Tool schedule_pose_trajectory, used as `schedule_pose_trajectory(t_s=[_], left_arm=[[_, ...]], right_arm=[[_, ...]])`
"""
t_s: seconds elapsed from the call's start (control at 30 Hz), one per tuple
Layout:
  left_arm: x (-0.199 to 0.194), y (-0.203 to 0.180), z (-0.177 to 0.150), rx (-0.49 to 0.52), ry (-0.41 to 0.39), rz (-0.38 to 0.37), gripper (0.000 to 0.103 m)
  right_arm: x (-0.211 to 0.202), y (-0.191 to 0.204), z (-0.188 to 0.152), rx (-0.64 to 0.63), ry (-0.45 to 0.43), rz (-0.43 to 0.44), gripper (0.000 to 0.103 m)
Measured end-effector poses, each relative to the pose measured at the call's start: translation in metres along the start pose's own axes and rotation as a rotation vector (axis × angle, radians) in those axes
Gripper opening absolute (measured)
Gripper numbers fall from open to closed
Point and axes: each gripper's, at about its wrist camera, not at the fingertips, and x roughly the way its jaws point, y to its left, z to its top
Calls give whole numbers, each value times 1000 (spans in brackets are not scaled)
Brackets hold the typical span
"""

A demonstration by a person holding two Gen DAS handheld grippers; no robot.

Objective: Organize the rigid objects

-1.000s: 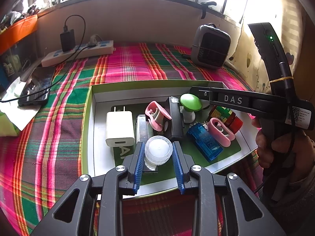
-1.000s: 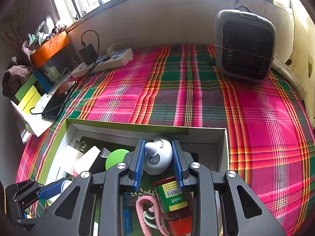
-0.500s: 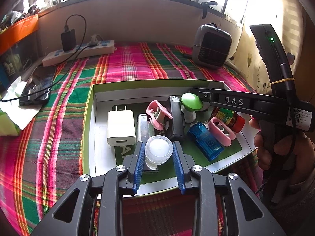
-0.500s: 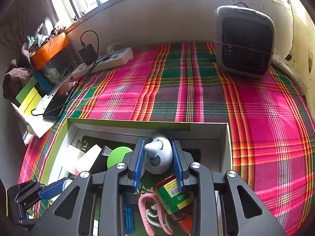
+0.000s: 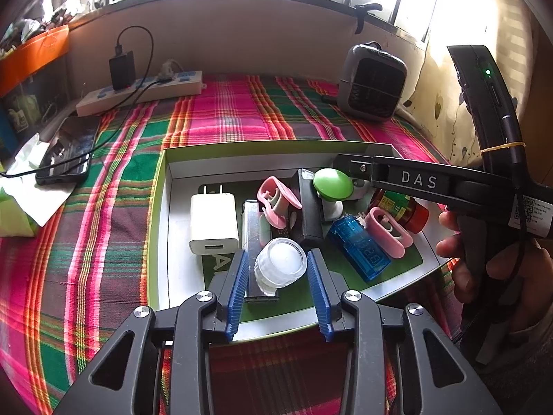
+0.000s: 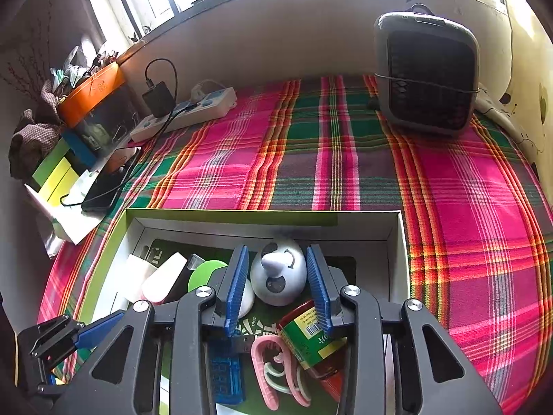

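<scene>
Nearest in the left wrist view, the left gripper has just been opening; its blue pads now stand clear on either side of the clear round-capped jar, which lies in the box dead centre between them, toward 12 o'clock. In the right wrist view the right gripper has likewise just been opening, with gaps showing beside the grey egg-shaped figure, also straight ahead at 12. Each hand is nearest its own item. At 5 o'clock of the figure lies the green-labelled bottle; further off, at 10 o'clock of the jar, the white charger
</scene>
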Motion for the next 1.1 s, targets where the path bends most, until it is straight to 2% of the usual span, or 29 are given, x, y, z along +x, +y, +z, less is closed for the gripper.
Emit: schedule_pose_trajectory(t_s=[0.1, 0.63, 1.1], left_arm=[[-3, -1, -1, -2, -10, 1, 41], [-33, -13, -9, 12, -42, 7, 41], [-59, -20, -42, 13, -34, 76, 41]], right_arm=[[-4, -1, -1, 17, -11, 3, 44], [-42, 5, -14, 32, -59, 11, 45], [-88, 17, -64, -41, -92, -19, 45]])
